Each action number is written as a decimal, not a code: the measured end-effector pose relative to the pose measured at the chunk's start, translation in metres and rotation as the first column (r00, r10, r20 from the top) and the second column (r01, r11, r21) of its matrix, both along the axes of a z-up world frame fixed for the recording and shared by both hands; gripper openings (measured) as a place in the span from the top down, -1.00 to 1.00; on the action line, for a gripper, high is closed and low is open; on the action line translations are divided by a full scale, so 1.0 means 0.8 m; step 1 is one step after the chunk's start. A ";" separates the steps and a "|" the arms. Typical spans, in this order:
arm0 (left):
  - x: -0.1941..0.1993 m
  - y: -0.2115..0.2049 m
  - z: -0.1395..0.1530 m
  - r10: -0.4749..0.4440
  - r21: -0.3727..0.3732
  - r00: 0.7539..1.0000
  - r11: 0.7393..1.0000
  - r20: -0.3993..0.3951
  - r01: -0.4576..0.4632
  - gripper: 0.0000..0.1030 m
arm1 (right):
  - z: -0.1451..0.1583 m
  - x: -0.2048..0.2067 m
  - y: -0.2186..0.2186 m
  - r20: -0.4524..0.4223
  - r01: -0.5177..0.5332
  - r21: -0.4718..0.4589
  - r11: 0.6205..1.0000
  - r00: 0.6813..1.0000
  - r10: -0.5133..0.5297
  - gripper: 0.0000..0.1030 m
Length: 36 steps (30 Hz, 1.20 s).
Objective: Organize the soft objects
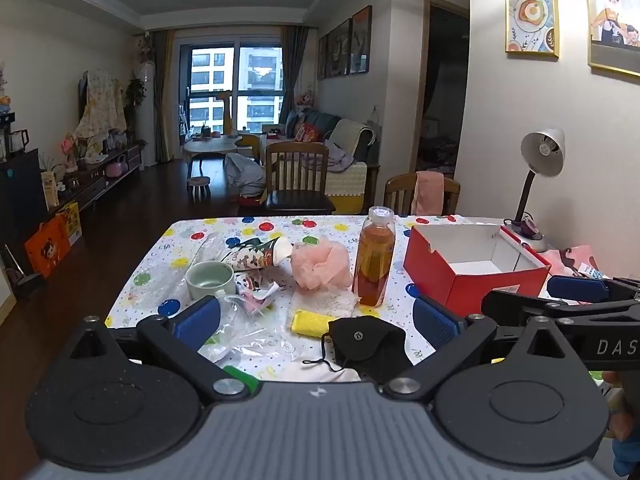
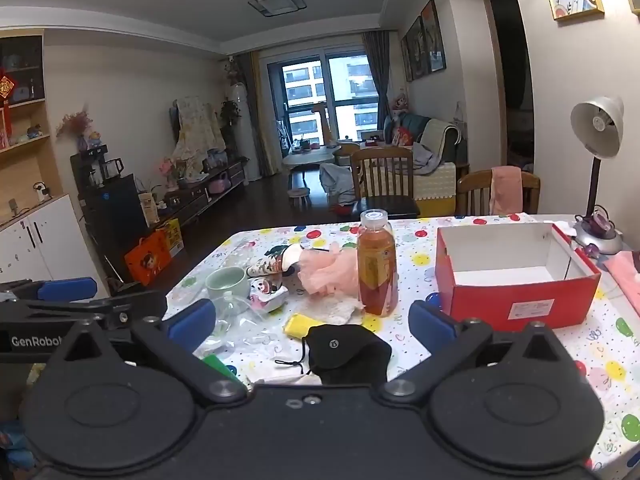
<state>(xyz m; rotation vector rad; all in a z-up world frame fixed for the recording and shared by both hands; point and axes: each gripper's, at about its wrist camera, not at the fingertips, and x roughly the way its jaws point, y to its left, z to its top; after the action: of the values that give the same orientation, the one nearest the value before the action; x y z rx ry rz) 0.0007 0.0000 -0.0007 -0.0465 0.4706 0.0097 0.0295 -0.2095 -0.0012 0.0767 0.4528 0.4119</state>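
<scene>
Two hand-held grippers hover side by side over the near edge of a counter (image 1: 400, 272) spread with a balloon-print cloth; the left hand-held gripper (image 1: 316, 322) has its blue pads spread wide with nothing between them, and the right hand-held gripper (image 2: 312, 322) stands just as wide and just as empty. A black mask (image 1: 366, 342) lies closest, its cords trailing toward the edge; a yellow sponge (image 1: 310, 322) touches its far side, and a white cloth (image 1: 324, 302) sits just behind that. A pink mesh pouf (image 1: 320, 266) rests near the middle, beside a capped bottle (image 1: 375, 258) of amber drink (upright). To the right stands an open red box (image 1: 476, 276), white inside, with nothing visible in it. On the left are a pale green cup (image 1: 210, 278), a printed paper cup (image 1: 256, 258) on its side and crumpled clear plastic (image 1: 236, 328). A desk lamp (image 2: 598, 152) stands at the far right corner; wooden chairs (image 2: 384, 180) wait behind.
</scene>
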 end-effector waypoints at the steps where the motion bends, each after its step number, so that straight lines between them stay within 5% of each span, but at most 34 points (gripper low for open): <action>1: 0.001 0.000 -0.001 0.000 -0.005 1.000 1.000 -0.005 0.000 -1.00 | 0.001 0.001 -0.001 -0.007 -0.001 0.003 1.000 1.000 0.001 -1.00; 36: -0.022 0.004 -0.011 0.029 -0.034 0.999 0.999 -0.043 -0.030 -1.00 | -0.006 -0.016 -0.002 -0.032 -0.015 0.031 0.999 0.999 0.016 -1.00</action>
<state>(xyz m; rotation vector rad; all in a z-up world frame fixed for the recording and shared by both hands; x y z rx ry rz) -0.0172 0.0029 -0.0095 -0.0873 0.5131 0.0314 0.0164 -0.2113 -0.0061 0.1099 0.4790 0.4332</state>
